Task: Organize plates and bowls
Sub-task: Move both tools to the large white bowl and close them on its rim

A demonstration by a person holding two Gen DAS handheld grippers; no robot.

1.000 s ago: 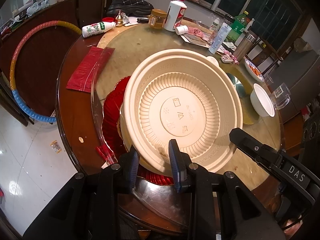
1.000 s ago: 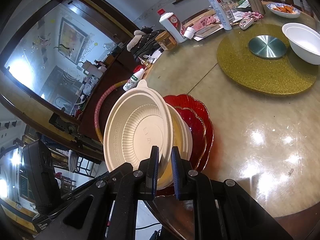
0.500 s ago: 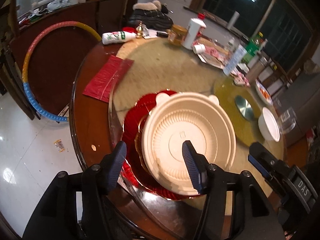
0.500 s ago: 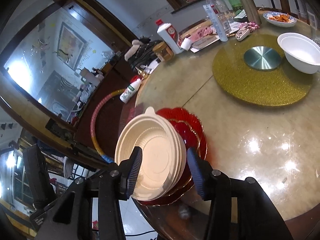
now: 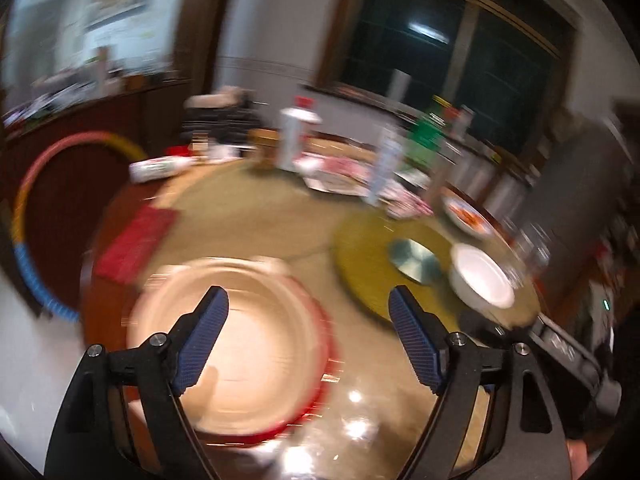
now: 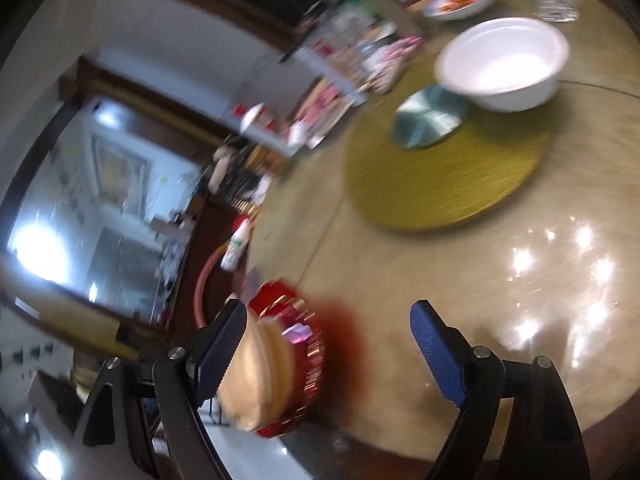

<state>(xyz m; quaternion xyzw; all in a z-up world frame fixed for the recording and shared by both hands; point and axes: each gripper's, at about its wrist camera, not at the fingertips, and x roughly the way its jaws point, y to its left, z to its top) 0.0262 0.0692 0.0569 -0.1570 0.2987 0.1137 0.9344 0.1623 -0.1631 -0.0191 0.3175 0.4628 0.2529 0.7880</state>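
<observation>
Both views are motion-blurred. A cream bowl point(image 5: 256, 340) lies upside down on red plates point(image 5: 320, 360) near the table's front edge; it also shows in the right wrist view point(image 6: 260, 372) on the red plates point(image 6: 304, 364). A white bowl point(image 5: 482, 280) sits at the edge of a gold turntable point(image 5: 368, 264), seen too in the right wrist view point(image 6: 504, 60). My left gripper point(image 5: 308, 320) is wide open and empty above the stack. My right gripper point(image 6: 332, 336) is wide open and empty, to the right of the stack.
Bottles and packets point(image 5: 296, 144) crowd the table's far side. A dish of food point(image 5: 466, 214) stands beyond the white bowl. A red bag point(image 5: 136, 244) lies at the left. A hoop point(image 5: 24, 216) leans left of the table. A steel disc point(image 6: 428, 120) tops the turntable.
Both grippers let go of the cream bowl, opened wide and pulled back. The bowl now rests on the red plates. Both views swing toward the right.
</observation>
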